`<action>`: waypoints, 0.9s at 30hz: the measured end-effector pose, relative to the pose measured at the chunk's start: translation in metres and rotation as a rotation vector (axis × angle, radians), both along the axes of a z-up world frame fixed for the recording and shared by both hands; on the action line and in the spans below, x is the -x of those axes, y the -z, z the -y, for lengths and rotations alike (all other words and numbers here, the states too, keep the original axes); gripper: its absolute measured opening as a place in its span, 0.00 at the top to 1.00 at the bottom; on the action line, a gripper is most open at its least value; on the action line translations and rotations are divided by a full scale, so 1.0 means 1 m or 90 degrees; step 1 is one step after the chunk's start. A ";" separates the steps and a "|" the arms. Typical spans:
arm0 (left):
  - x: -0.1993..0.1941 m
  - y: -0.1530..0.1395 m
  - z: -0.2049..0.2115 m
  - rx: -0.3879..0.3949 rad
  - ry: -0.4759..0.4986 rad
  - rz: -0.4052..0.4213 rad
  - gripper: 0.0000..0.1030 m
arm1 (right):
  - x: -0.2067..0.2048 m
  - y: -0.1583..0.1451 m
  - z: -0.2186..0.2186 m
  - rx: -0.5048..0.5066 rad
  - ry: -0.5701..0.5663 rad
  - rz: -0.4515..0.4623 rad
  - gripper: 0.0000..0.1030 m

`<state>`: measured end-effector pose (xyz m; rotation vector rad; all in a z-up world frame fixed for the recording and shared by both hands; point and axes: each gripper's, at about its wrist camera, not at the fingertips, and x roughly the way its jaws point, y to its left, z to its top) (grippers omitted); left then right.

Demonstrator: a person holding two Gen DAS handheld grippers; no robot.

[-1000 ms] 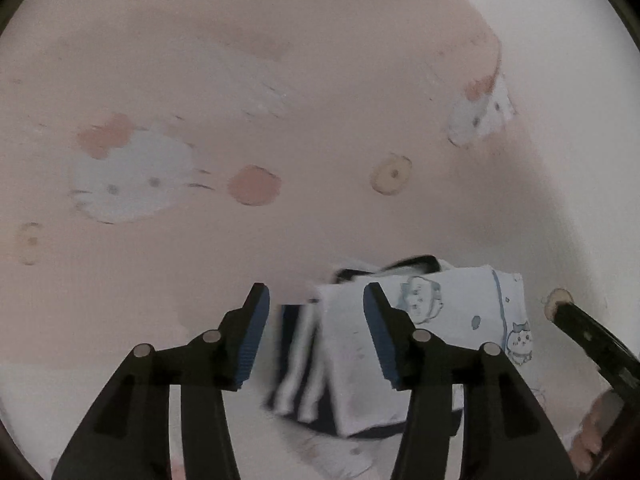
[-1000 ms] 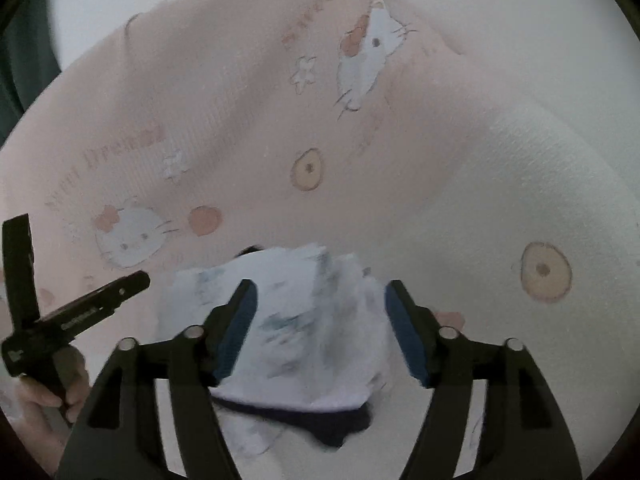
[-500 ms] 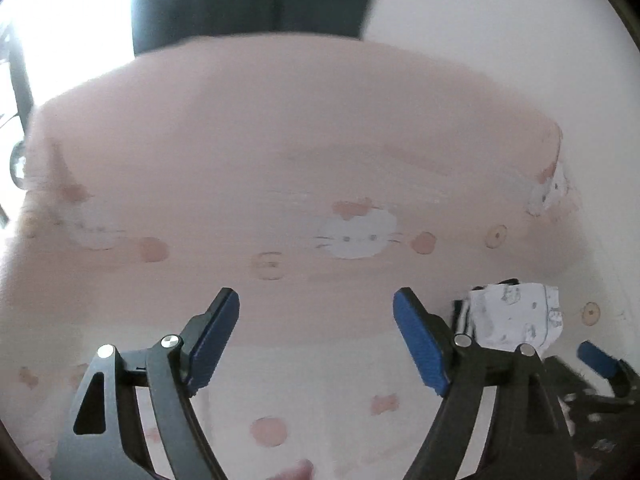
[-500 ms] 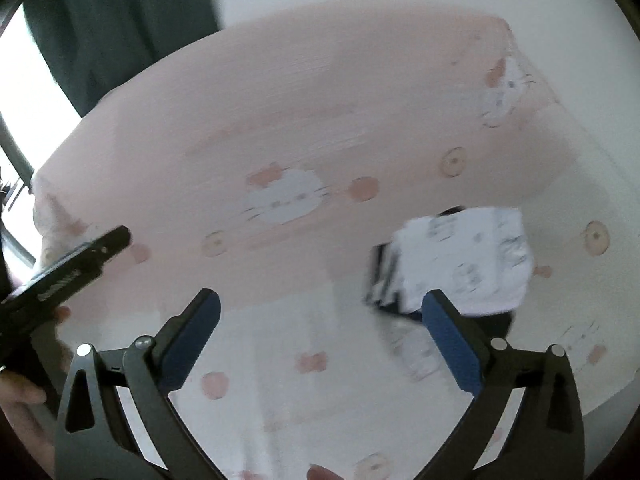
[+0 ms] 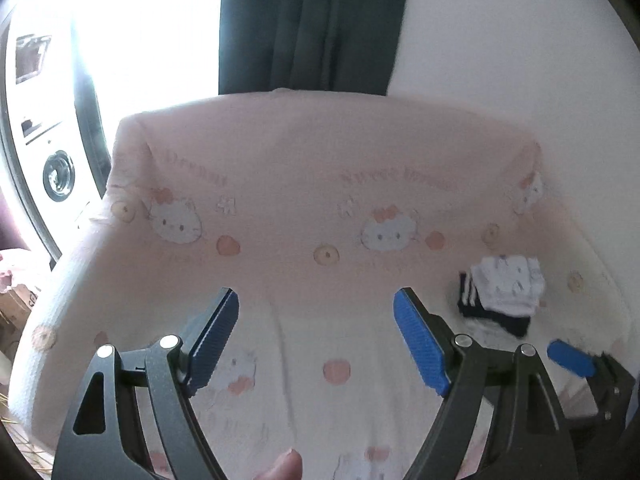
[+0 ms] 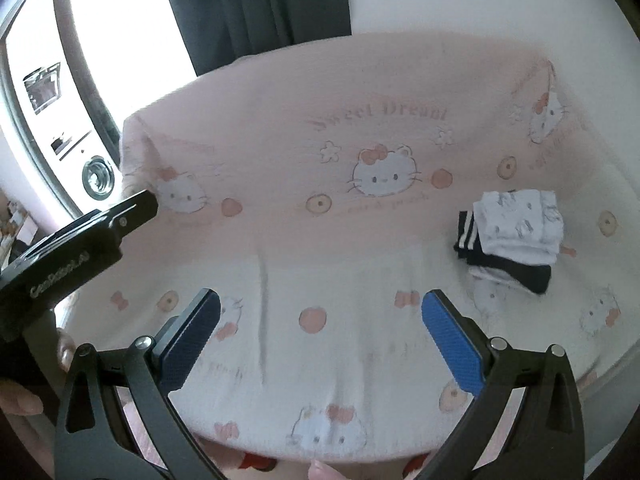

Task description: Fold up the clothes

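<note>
Both grippers hang empty above a pink cartoon-cat bedsheet (image 6: 280, 256) on a bed, the left gripper (image 5: 316, 340) and right gripper (image 6: 320, 336) each with blue-padded fingers (image 6: 452, 340) spread wide, nothing between them. The folded clothes (image 6: 516, 232), a white printed piece stacked on a dark garment with white stripes, sit far right on the sheet, near its right edge; the stack's long axis appears to run left to right, though blur leaves that uncertain. The wide middle and left of the bed lie bare. A dark curtain (image 5: 312, 28) hangs beyond the far edge, beside a bright window (image 5: 148, 32). A hand (image 6: 24, 400) grips the left handle.
</note>
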<state>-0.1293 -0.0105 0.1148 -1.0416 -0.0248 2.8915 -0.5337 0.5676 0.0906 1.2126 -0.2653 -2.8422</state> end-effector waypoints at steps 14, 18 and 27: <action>-0.117 0.029 0.004 -0.010 -0.012 0.031 0.20 | -0.105 0.039 -0.008 -0.062 0.067 0.022 0.01; -0.135 0.052 0.000 0.004 -0.037 0.050 0.20 | -0.120 0.046 -0.009 -0.066 0.084 0.025 0.01; -0.154 0.070 -0.004 0.012 -0.036 0.070 0.20 | -0.139 0.056 -0.004 -0.095 0.096 0.039 0.01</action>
